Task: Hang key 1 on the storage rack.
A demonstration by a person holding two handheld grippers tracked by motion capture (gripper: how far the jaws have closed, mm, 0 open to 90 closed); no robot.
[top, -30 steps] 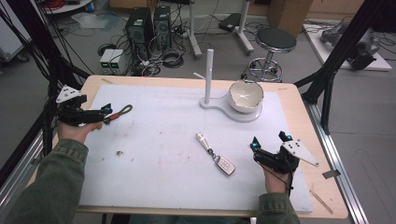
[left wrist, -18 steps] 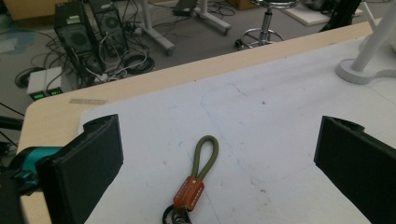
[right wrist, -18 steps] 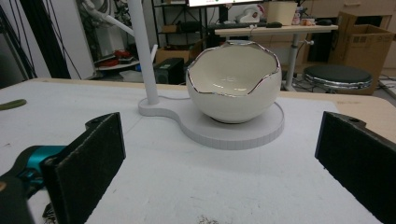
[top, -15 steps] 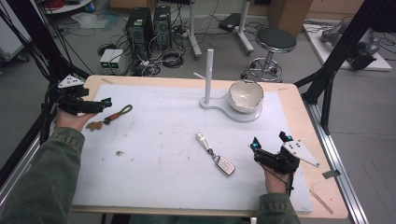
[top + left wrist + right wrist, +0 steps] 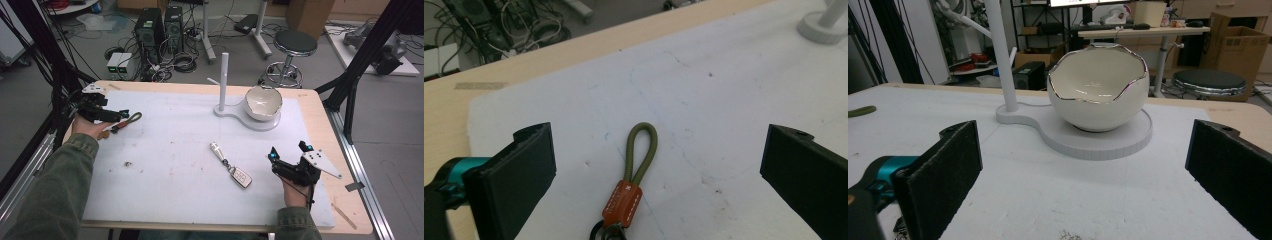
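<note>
I had my left gripper (image 5: 651, 165) at nine o'clock, jaws wide apart astride the olive cord loop with tan leather tab (image 5: 636, 170) — closing came next, I judged.

Materials and finishes, table items

Strap (image 5: 643, 150): olive woven cord, matt, with stitched tan leather tab (image 5: 623, 201), between the left gripper's (image 5: 659, 165) matt black padded jaws. Bowl (image 5: 1098, 87): glossy white ceramic, metallic rim, ahead of the right gripper (image 5: 1083, 175); stand (image 5: 1083, 137) matt white plastic. Mat (image 5: 170, 165): white, scuffed. Table (image 5: 320, 120): pale wood.
</note>
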